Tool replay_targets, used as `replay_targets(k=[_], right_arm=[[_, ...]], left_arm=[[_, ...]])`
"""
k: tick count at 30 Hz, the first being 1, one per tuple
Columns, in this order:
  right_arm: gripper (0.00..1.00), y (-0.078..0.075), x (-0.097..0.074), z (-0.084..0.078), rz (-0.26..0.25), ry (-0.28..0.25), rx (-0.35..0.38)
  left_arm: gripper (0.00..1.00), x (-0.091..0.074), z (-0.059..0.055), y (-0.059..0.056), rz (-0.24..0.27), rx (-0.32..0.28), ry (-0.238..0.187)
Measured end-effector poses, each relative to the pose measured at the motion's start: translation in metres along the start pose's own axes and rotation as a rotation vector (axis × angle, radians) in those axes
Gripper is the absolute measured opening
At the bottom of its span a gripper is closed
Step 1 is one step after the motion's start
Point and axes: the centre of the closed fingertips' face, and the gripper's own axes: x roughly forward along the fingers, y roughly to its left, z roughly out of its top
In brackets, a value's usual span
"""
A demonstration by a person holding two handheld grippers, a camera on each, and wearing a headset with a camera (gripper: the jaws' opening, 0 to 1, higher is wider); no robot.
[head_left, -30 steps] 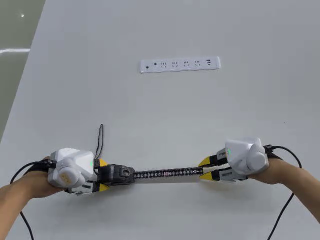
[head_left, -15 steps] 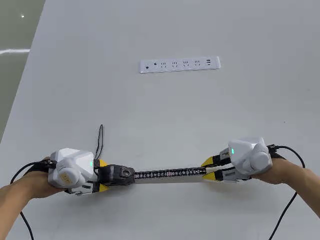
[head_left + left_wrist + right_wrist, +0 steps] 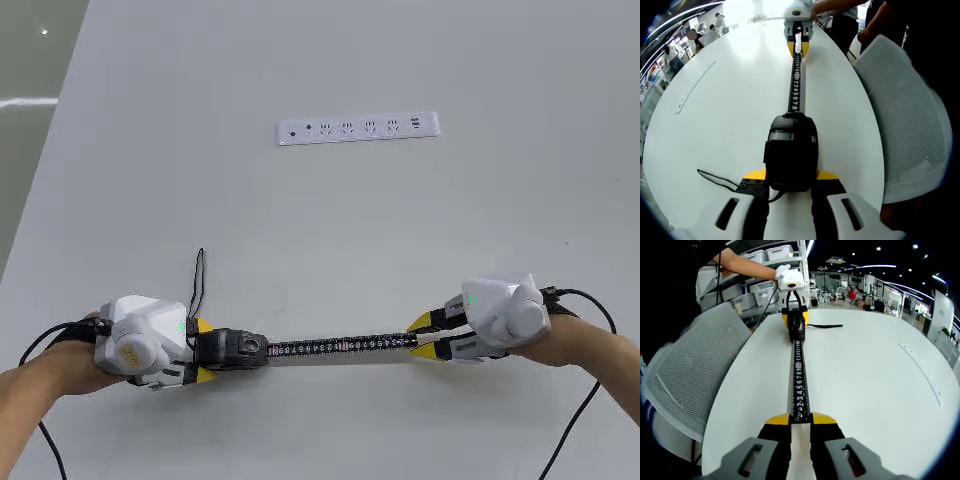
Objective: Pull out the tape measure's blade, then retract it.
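Low on the left of the head view, my left gripper (image 3: 206, 350) was clamped on the black case (image 3: 232, 349) of the tape measure, one yellow-tipped jaw on each side of it. In the left gripper view the case (image 3: 791, 150) sat upright between those jaws at the lower middle of the frame.

From the case the blade (image 3: 340, 346) ran straight to the right, low over the table (image 3: 300, 220), its numbers showing. At the lower right of the head view my right gripper (image 3: 422, 337) had its jaws closed on the blade's far end. In the right gripper view the blade (image 3: 799, 375) entered between the pinched yellow tips at the bottom and stretched up the middle of the frame to the case (image 3: 795, 325), where the left gripper (image 3: 794, 315) held it near the top.

A thin black lanyard (image 3: 198, 280) trailed from the case and lay loose on the table, up and to the left of it in the head view. My left hand (image 3: 60, 365) and right hand (image 3: 570, 340) gripped the two tools at the bottom corners, and a dark cable (image 3: 585, 400) hung from the right one.

A white power strip (image 3: 358, 127) lay flat well apart from the tape measure, in the upper middle of the head view. A grey mesh chair (image 3: 905, 115) stood by the table's edge, on the right of the left gripper view.
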Motion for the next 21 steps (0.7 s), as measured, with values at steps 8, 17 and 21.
replay_targets(k=[8,17,21], right_arm=[[0.11,0.0002,-0.0036,-0.0042,-0.001,0.002,0.007],[0.11,0.0024,-0.0056,-0.0056,-0.002,0.004,0.014],[0.11,0.0022,-0.0070,-0.0055,-0.002,0.004,0.016]], left_arm=[[0.28,-0.0005,0.0013,-0.0001,-0.007,0.003,0.005],[0.28,-0.0017,0.0014,-0.0016,-0.007,0.003,0.005],[0.28,-0.0013,-0.0005,-0.0012,-0.006,0.002,0.006]])
